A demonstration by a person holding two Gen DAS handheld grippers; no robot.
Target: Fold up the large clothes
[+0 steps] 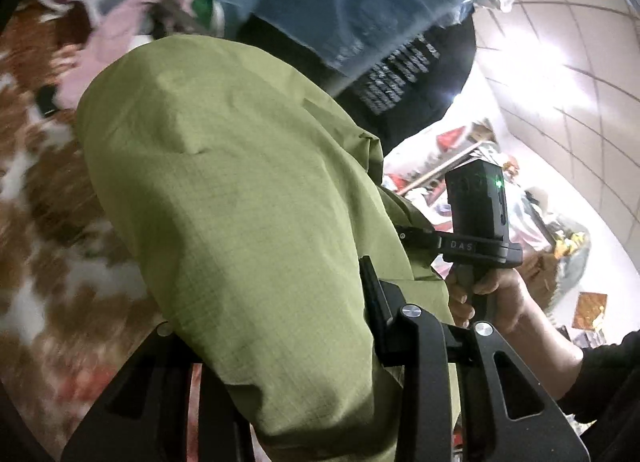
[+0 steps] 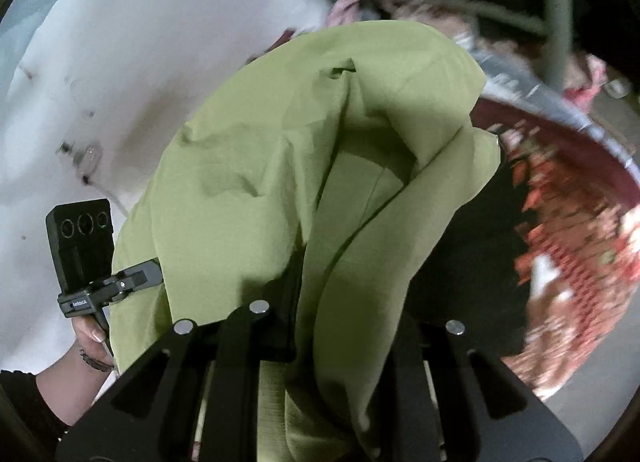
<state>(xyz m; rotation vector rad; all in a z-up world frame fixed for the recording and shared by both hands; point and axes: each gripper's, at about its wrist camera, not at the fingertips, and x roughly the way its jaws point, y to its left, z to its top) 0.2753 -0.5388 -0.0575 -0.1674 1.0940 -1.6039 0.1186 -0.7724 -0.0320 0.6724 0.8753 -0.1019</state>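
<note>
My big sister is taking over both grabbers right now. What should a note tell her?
Left gripper: the green garment drapes over it and hides the fingertips, so the grip cannot be confirmed.
Right gripper: the same green garment is bunched between and over the fingers; it looks pinched, but the tips are covered.
Where things are: the garment hangs in the air between both grippers, rumpled. A patterned brown and white blanket lies below. A pile of other clothes sits further back.
Done: garment picked up.
Left: no neat fold shows yet, so probably lay it flat, fold it, then do the pile.
</note>
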